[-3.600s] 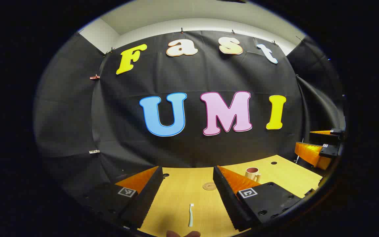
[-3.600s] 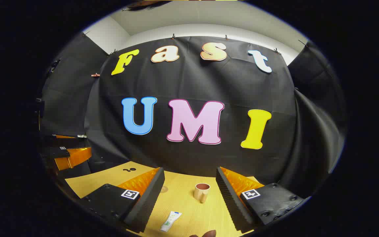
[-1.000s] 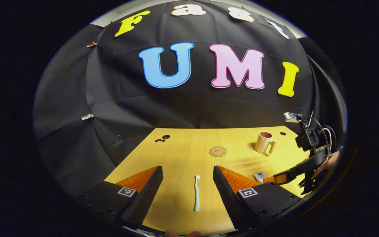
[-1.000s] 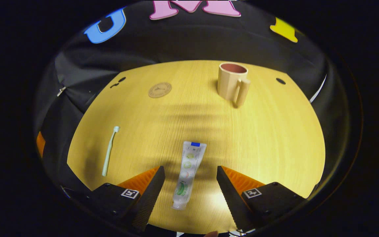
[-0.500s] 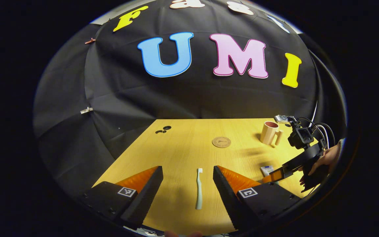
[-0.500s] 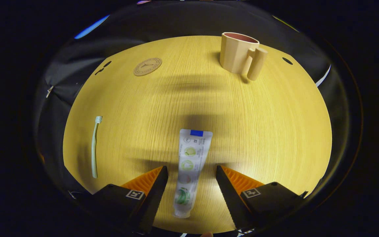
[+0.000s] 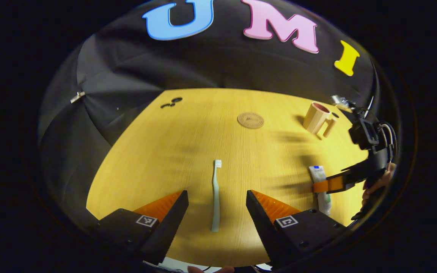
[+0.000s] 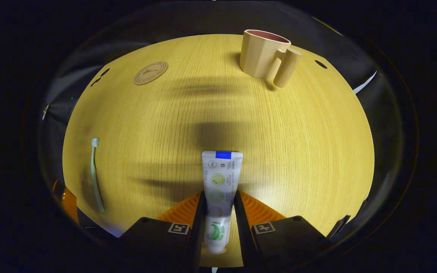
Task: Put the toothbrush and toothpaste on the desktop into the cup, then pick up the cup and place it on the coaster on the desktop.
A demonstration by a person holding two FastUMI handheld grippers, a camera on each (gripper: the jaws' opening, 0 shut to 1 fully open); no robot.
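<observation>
On the wooden desktop (image 8: 298, 151), which took up most of the right gripper view, the task's things were laid out well apart from one another. The right gripper (image 8: 218, 212) was seen low over the near edge, its two fingers drawn in against both sides of the toothpaste (image 8: 219, 182), which lay flat with its flat crimped end pointed away and its cap end toward the camera; in the left gripper view the same gripper (image 7: 326, 186) was seen at the far right, held by a hand (image 7: 378, 184), with the toothpaste (image 7: 321, 185) under it. The left gripper (image 7: 217, 206) was held wide open above the desktop (image 7: 157, 151), nothing gripped, with the toothpaste's neighbour, the toothbrush (image 7: 215, 195), lying between its spread fingers, bristles pointed away. The cup (image 8: 264, 53) was stood upright toward the far side, its handle turned to the near right and its inside empty as far as could be seen. The coaster (image 8: 151, 72) was set flat to the cup's left, bare
</observation>
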